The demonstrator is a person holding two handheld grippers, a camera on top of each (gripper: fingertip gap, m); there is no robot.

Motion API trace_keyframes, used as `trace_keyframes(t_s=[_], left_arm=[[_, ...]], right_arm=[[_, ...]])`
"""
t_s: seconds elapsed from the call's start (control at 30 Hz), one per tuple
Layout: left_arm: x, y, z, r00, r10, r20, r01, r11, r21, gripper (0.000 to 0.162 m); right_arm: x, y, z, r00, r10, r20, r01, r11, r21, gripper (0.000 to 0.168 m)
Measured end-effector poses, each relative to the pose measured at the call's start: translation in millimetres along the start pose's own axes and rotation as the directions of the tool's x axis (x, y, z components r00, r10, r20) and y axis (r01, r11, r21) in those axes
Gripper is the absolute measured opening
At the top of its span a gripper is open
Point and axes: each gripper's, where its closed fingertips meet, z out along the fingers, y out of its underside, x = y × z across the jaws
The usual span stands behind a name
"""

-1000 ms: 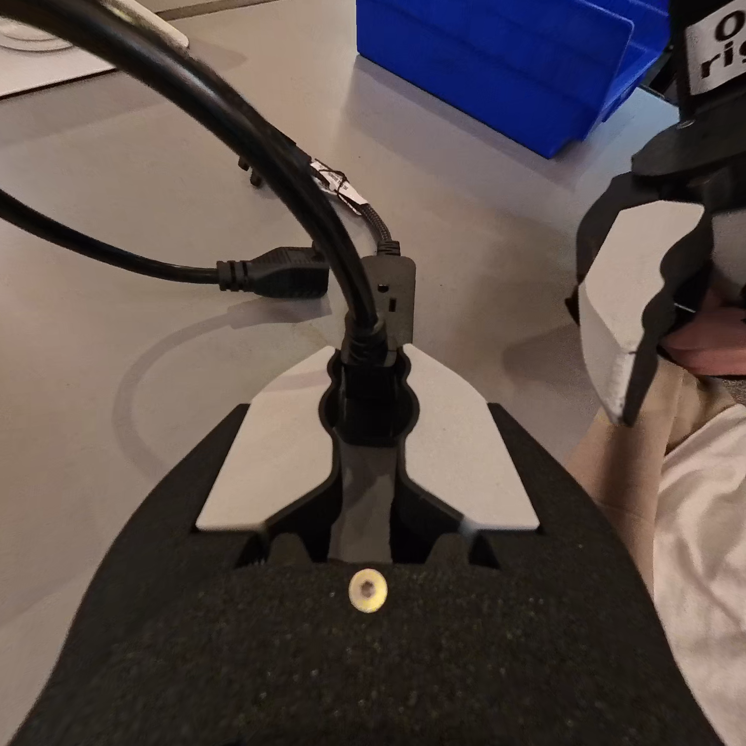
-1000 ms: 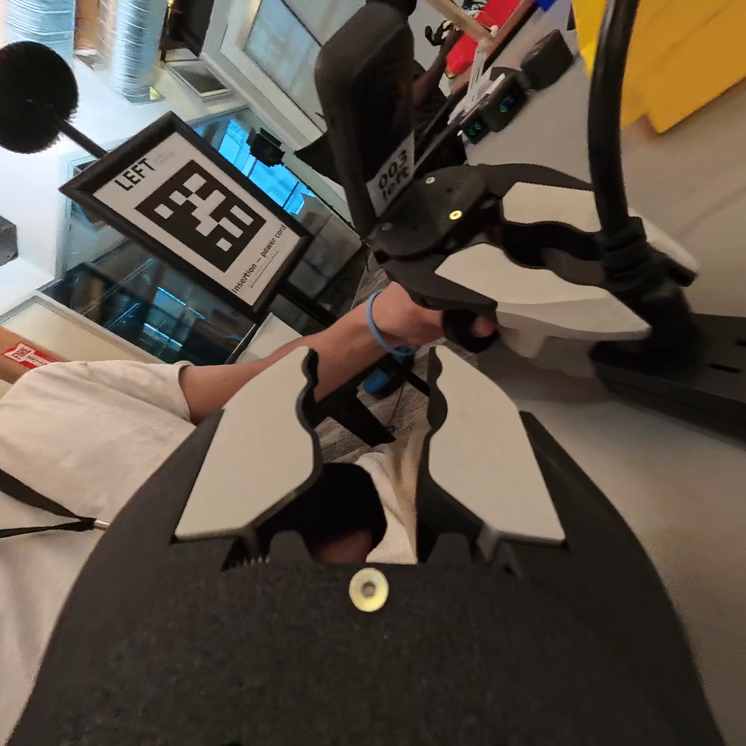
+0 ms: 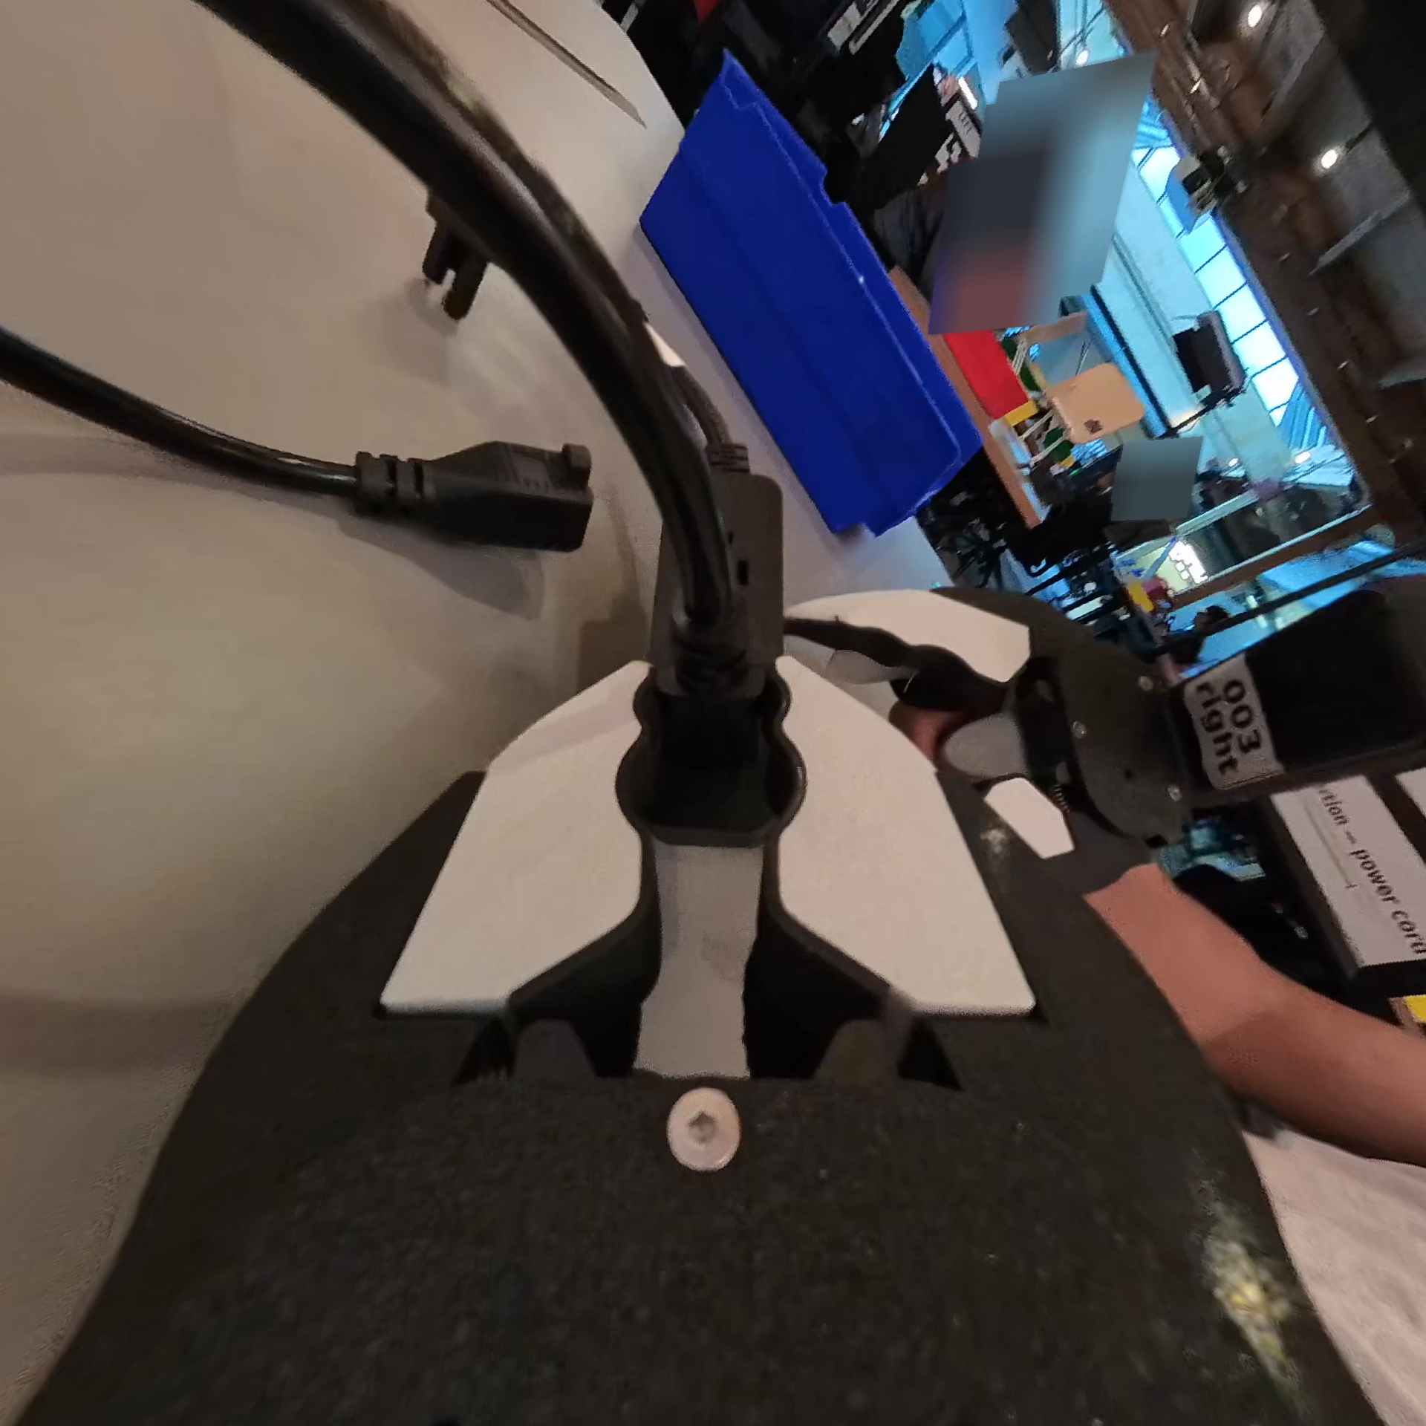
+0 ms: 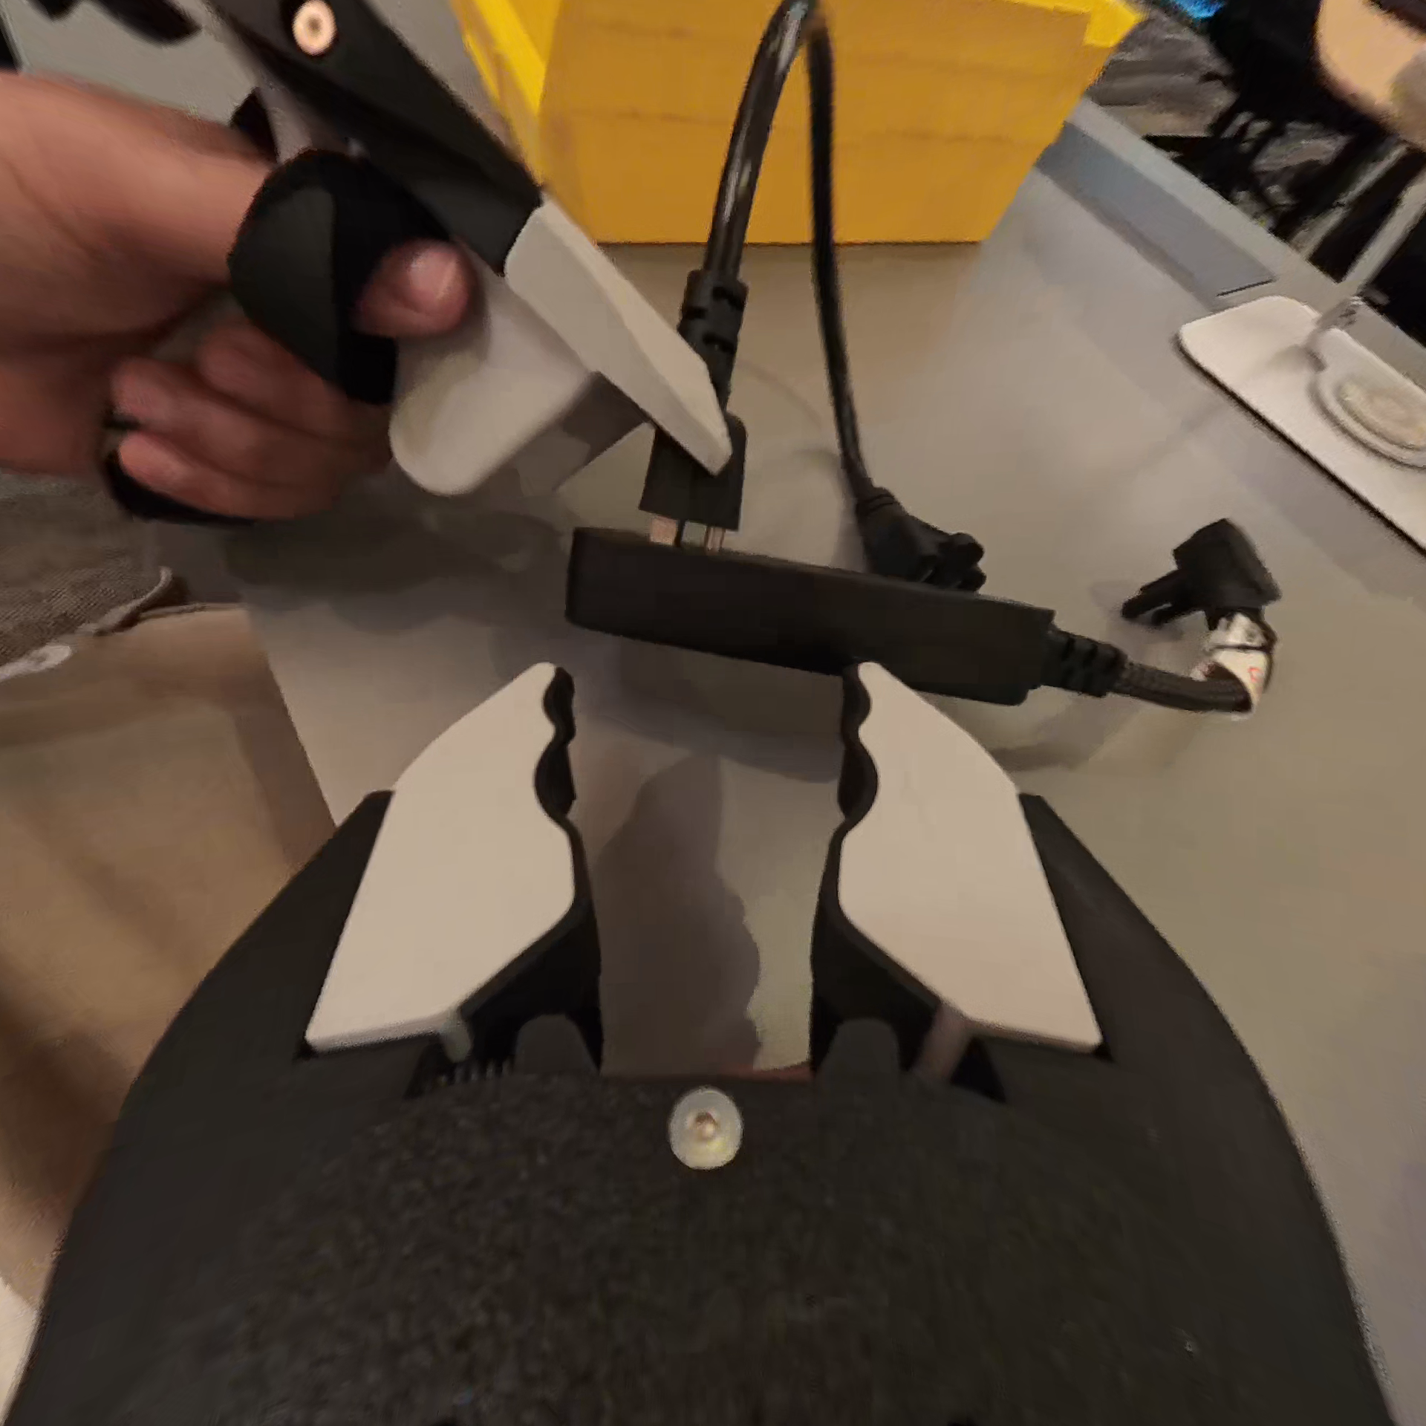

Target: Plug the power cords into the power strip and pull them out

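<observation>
Power strip (image 4: 802,621) is seen lying just beyond the parted, empty fingers of the right gripper (image 4: 706,741), presumably so it can be steadied. Farther off, a plug (image 4: 694,478) is clamped between the left gripper (image 3: 706,698) fingers, its prongs partly seated in the strip's near-left end, held upright for a straight stroke.

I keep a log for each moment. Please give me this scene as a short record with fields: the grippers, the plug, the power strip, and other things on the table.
left gripper: shut on the plug, held by a hand
plug: black, metal prongs showing above the power strip, not fully seated
power strip: black, lying flat on the grey table
right gripper: open, empty, just in front of the strip
loose connector: black cord end lying on the table
second loose plug: beside the strip's braided cable
background: yellow bin, blue bin
</observation>
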Motion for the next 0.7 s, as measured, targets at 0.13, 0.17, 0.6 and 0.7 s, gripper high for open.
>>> trace_keyframes(t_s=[0.13,0.17,0.6,0.7], left_arm=[[4,-5,-1,0.995,-0.083,-0.058,0.086,0.995,0.047,0.024],[3,-4,-1,0.997,-0.067,-0.040,0.069,0.997,0.043,0.024],[11,19,17,0.961,0.254,0.112,-0.241,0.964,-0.116,0.023],[13,18,14,0.956,0.272,0.107,-0.258,0.958,-0.124,0.022]], right_arm=[[14,-17,-6,0.989,0.040,-0.146,-0.031,0.998,0.063,0.075],[12,-20,-7,0.988,0.028,-0.149,-0.017,0.997,0.077,0.078],[-22,13,18,0.941,-0.338,0.015,0.338,0.937,-0.091,0.064],[-27,13,15,0.943,-0.324,0.078,0.330,0.940,-0.081,0.066]])
